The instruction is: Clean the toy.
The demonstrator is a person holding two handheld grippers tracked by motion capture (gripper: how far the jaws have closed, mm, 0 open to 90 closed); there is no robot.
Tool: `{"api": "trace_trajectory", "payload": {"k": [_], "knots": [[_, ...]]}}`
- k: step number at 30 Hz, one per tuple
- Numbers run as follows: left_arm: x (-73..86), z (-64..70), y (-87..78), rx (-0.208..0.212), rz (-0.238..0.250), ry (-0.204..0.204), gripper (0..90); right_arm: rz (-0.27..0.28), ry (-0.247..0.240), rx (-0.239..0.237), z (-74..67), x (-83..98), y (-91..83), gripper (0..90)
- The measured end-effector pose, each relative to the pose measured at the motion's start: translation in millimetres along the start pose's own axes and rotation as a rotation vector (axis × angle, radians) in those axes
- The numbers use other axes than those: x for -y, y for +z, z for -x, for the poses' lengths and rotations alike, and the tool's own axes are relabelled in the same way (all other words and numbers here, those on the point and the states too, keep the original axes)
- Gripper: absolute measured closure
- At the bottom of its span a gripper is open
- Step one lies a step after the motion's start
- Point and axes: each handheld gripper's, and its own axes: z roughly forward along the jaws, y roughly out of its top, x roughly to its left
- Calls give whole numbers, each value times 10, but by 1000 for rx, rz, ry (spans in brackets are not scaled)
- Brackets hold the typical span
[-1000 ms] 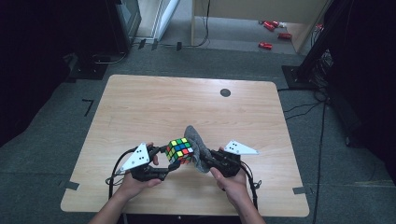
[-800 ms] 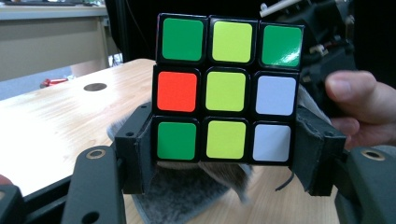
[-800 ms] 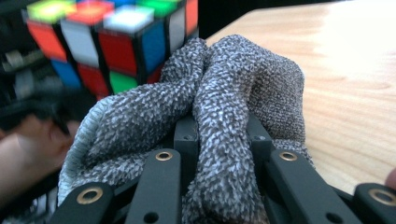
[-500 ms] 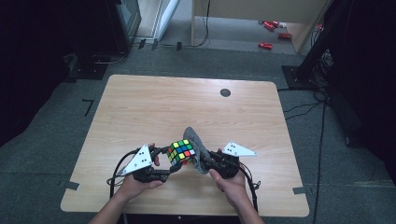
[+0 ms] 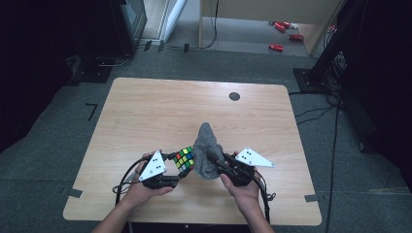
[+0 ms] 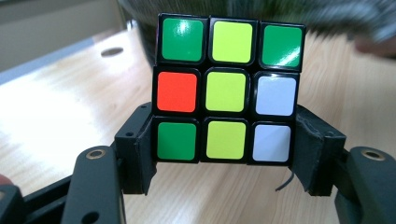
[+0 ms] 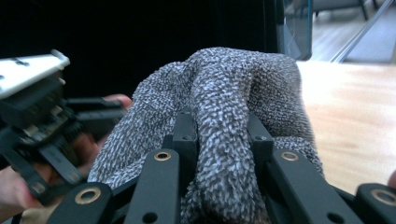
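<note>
R gripper (image 5: 217,162), fingers clamped on grey cloth (image 5: 206,150), just lifted it beside cube (image 5: 184,158), ready to wipe; L gripper (image 5: 177,179) fingers grip cube.

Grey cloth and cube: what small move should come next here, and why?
Probably bring the grey cloth sideways onto the cube and rub its near face. The right gripper is shut on a fold of the cloth, the left gripper clamps the cube's lower row, and in the high view the two almost meet.
</note>
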Motion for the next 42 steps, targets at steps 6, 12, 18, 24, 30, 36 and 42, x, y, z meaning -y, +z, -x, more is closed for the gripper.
{"api": "trace_trajectory", "payload": {"k": [6,12,18,24,30,36,42], "knots": [[-2,38,14,3,-12,17,344,-29,-105,-40,-260,50,99,730],[-24,1,-55,13,38,0,344,-60,-42,17,-34,83,91,730],[-22,45,6,7,-8,22,344,-48,-74,-28,-159,27,83,728],[-40,41,-26,2,4,22,344,-69,-92,-18,-147,35,106,721],[-41,30,-13,2,2,11,344,-73,-60,7,-57,38,83,722],[-14,41,8,12,-9,9,344,-65,-137,-58,-247,6,108,703],[-22,-1,-27,16,18,-13,344,-102,-78,10,-22,62,111,730]]}}
